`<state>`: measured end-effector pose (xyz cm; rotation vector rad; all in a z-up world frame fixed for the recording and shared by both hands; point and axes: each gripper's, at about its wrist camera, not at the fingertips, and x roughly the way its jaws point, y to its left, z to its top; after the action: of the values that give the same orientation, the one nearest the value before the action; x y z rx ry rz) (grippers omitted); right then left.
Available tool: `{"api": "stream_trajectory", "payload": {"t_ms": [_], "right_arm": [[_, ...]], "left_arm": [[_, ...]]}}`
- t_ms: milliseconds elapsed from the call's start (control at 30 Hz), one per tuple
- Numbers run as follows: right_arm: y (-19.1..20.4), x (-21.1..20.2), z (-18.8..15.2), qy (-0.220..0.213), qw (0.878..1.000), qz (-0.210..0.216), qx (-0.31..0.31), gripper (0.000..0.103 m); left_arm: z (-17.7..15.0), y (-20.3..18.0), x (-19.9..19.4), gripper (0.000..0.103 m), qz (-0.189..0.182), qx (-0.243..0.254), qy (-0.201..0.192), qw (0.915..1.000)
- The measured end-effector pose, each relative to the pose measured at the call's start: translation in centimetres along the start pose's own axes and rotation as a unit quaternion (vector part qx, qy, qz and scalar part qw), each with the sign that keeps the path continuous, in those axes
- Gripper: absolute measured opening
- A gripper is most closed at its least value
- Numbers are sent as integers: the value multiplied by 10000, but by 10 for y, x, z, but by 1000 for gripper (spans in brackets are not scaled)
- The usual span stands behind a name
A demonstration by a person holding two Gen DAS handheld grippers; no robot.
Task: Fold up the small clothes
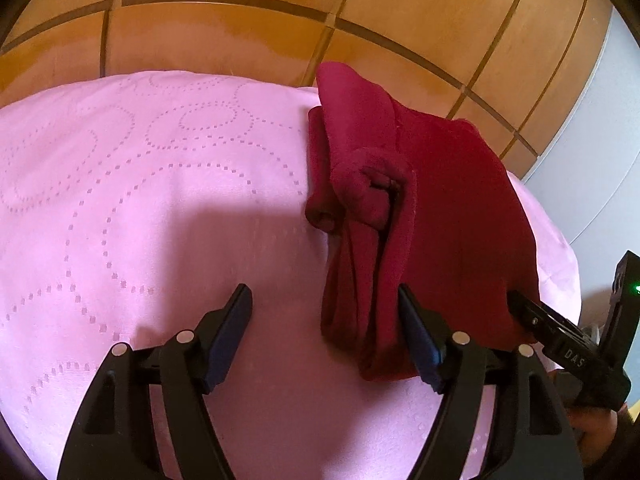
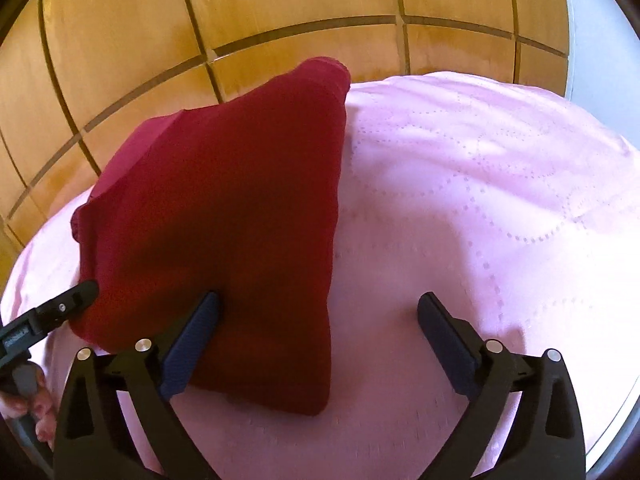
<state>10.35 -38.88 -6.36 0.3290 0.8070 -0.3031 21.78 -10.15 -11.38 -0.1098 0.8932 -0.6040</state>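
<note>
- I see the dark red garment (image 1: 436, 216) lying folded on the pink patterned cover (image 1: 140, 184), toward its far edge, with a rolled, bunched part at the garment's 9 o'clock side in my left wrist view.
- In my right wrist view the same garment (image 2: 224, 220) shows a smooth, flat top face, narrowing toward 12 o'clock, where its far end reaches the edge of the cover (image 2: 480, 184).
- My left hand-held gripper (image 1: 325, 312) is spread wide; nothing lies between its fingers except the cover and the garment's near left edge.
- Its right finger (image 1: 416, 332) touches the near edge of the garment; its left finger (image 1: 230, 332) is over bare cover, apart from the cloth.
- My right hand-held gripper (image 2: 318, 332) is also wide open and grips nothing.
- Its left finger (image 2: 192, 344) rests on or against the garment's near portion; its right finger (image 2: 448, 344) is over the cover, well apart from the cloth.
- From the left wrist camera, the right hand-held gripper's finger enters at 4 o'clock against the garment's near right edge.
- Beyond the cover, from 10 to 2 o'clock, is a wooden panelled surface (image 1: 280, 20) with dark joint lines.
</note>
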Motion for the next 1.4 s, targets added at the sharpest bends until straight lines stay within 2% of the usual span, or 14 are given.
{"api": "stream_trajectory", "payload": {"t_ms": [67,167,333,433,533,633,767,933,1033,1200,1300,1400], "right_arm": [[-3,-3,1,70,9999,67,134,99],[-4,-11,2,102,9994,185,289,99],[8,-28,-2,82,9992,260,276,99],[19,-36,-2,167,9996,170,137,99],[32,-52,-5,88,9999,86,-13,99],[42,-67,-8,-6,9998,-127,-153,99],[44,-87,-14,-95,9997,-209,-64,99],[45,-105,-26,-100,9989,-464,-33,99],[47,-115,-36,-127,9976,-668,-95,99],[41,-129,-50,-166,9978,-634,-63,99],[36,-131,-47,-47,9983,-575,86,99],[37,-137,-46,-131,9980,-616,-2,99]], "left_arm": [[1,1,-2,75,-14,-22,4,10000],[-3,2,-11,89,109,-93,-44,9999],[-16,1,-30,100,211,-195,16,9996],[-28,-5,-44,100,440,-49,-35,9990],[-36,-11,-60,100,810,59,-260,9964],[-40,-16,-74,100,1285,211,-452,9905],[-41,-23,-89,101,1622,327,-514,9849],[-47,-40,-110,101,2097,554,-849,9725],[-53,-48,-118,101,2080,621,-764,9731],[-59,-56,-126,101,2033,509,-659,9756],[-60,-60,-129,101,2041,405,-708,9755],[-59,-62,-132,101,2071,336,-743,9749]]}}
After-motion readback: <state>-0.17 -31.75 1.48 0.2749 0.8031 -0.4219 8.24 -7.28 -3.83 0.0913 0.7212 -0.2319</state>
